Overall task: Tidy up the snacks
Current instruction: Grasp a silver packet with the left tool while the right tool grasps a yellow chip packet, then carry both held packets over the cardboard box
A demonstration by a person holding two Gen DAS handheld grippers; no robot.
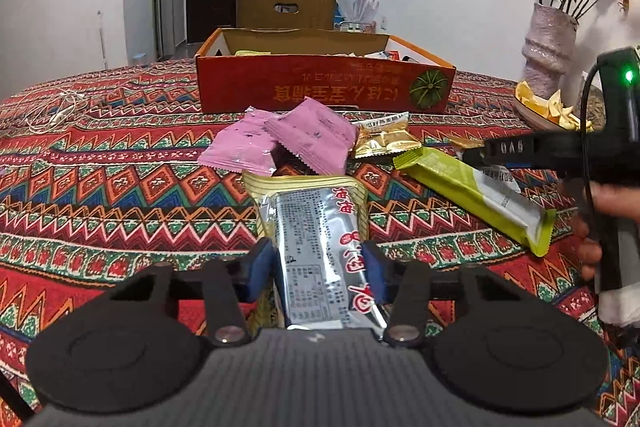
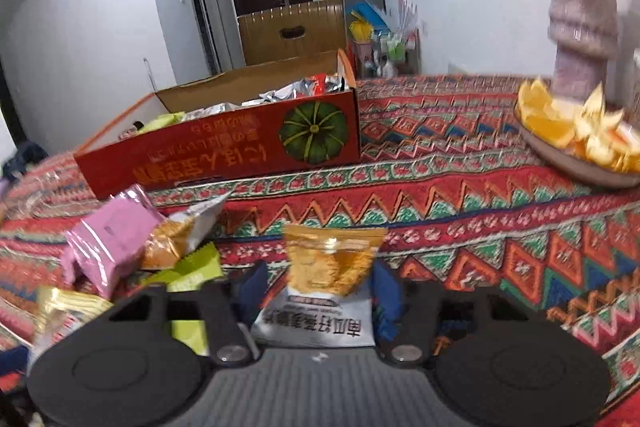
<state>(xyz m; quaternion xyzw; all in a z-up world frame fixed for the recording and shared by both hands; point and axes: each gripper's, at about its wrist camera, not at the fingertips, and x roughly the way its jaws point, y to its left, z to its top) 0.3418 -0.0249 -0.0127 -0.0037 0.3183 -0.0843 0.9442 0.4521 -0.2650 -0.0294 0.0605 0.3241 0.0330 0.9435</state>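
Both grippers are at the pick-up step. The left gripper point(image 1: 320, 269) has its jaws narrowed onto the silver snack bar point(image 1: 316, 251), which lies on the desk point(image 1: 120, 163). The right gripper point(image 2: 320, 291) pinches a small orange packet point(image 2: 332, 263). Next comes lifting each over the near wall of the red box point(image 1: 324, 87), which stands just behind the loose pile. Open cloth lies to the right, short of the peel dish point(image 2: 576, 151).
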